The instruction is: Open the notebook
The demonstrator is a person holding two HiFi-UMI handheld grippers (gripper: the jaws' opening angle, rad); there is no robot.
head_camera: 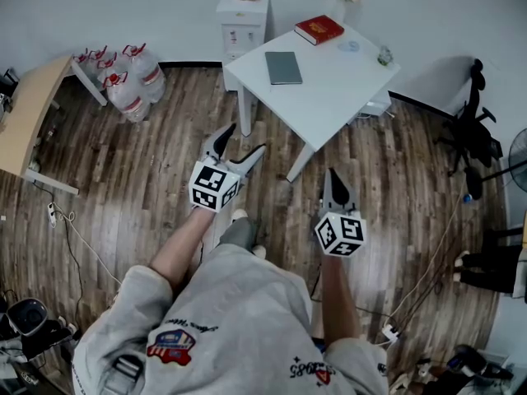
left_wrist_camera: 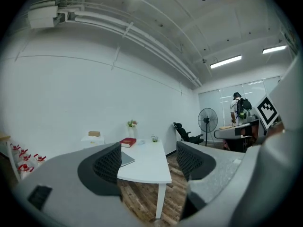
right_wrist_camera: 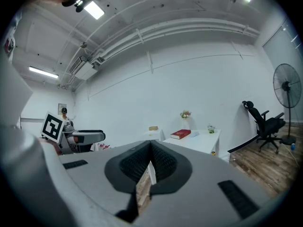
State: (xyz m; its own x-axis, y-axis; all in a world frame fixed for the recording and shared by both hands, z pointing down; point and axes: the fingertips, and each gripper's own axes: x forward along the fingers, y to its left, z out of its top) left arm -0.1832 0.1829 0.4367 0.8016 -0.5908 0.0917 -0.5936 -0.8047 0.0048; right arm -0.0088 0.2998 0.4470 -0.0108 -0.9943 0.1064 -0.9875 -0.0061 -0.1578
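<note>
A closed grey notebook (head_camera: 283, 67) lies flat on the white table (head_camera: 338, 97), well ahead of me. A red book (head_camera: 319, 30) sits at the table's far corner. My left gripper (head_camera: 246, 139) is held level above the floor short of the table, open, with nothing between its fingers. In the left gripper view the left gripper (left_wrist_camera: 149, 162) frames the table (left_wrist_camera: 149, 169), and the notebook (left_wrist_camera: 127, 159) peeks out beside the left pad. My right gripper (head_camera: 333, 176) is shut and empty, to the right of the table leg. The right gripper (right_wrist_camera: 150, 148) points toward the red book (right_wrist_camera: 181, 134).
A small white cabinet (head_camera: 243, 19) with a brown box on it stands behind the table. Water bottles (head_camera: 123, 76) and a wooden desk (head_camera: 29, 113) are at the left. An office chair (head_camera: 473, 126) and a fan (head_camera: 519, 159) stand at the right. Cables run across the wooden floor.
</note>
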